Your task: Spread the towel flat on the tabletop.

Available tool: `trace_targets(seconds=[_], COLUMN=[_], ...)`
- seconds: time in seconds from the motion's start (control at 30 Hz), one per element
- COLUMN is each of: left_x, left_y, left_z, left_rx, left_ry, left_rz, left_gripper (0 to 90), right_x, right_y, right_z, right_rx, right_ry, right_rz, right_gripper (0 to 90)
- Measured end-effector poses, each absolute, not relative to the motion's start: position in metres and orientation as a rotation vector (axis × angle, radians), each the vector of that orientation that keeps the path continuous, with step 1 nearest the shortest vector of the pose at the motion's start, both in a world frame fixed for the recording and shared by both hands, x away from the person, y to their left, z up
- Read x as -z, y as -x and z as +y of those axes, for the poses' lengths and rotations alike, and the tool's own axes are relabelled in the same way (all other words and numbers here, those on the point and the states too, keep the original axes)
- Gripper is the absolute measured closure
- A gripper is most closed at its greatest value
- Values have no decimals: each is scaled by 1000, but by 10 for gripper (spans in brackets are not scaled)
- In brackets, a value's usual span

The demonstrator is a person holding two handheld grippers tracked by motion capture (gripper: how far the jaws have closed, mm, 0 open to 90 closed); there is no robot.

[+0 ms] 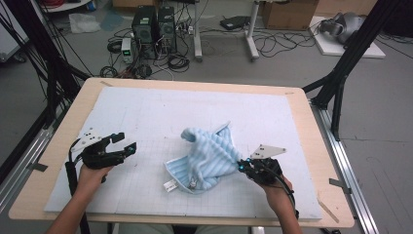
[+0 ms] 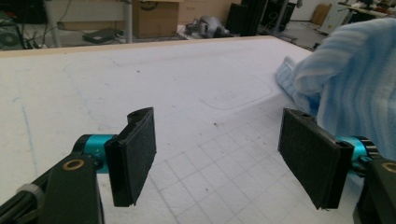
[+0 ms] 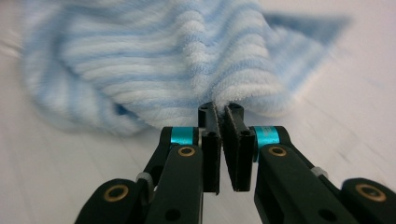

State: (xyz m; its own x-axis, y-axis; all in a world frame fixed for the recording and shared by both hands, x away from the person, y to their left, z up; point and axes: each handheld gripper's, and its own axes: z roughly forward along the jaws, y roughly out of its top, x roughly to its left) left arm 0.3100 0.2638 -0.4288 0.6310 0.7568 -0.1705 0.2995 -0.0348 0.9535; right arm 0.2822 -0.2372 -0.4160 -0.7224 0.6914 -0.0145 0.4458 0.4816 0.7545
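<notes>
Striped blue towel (image 1: pixel 207 156) is heaped mid-mat, right of centre on the white grid mat (image 1: pixel 146 117). Right gripper (image 1: pixel 242 166) is clamped tight on an edge of the cloth at the heap's right side, probably so the edge can be dragged out flat. Left gripper (image 1: pixel 124 142) is held well apart to the left, jaws spread wide with nothing between them, likely kept ready for a second edge

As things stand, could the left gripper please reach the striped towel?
Probably yes: the left gripper stands open, and bare mat lies between it and the striped towel.
</notes>
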Motion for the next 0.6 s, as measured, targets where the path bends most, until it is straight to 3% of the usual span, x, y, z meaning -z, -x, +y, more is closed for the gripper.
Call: trace_targets(seconds=[0.2,0.23,0.3,0.37,0.43,0.6], left_x=[428,427,426,423,420,413], left_y=[-314,-315,-318,-322,-328,-352], left_z=[253,251,247,243,237,212], left_rx=[-425,-417,-407,-390,-372,-332], left_ry=[-1635,-1642,-1643,-1646,-1636,-1650], left_rz=[876,872,866,857,856,847], left_gripper=[278,278,276,272,265,258], right_x=[427,426,420,418,413,413], right_y=[-275,-274,-275,-276,-275,-278], right_z=[-255,-257,-263,-267,-271,-277], right_rx=[-1021,-1043,-1142,-1189,-1237,-1220], right_ry=[-1014,-1009,-1074,-1096,-1125,-1151], right_rz=[2404,2396,2333,2303,2229,2138], right_gripper=[840,803,582,563,467,390])
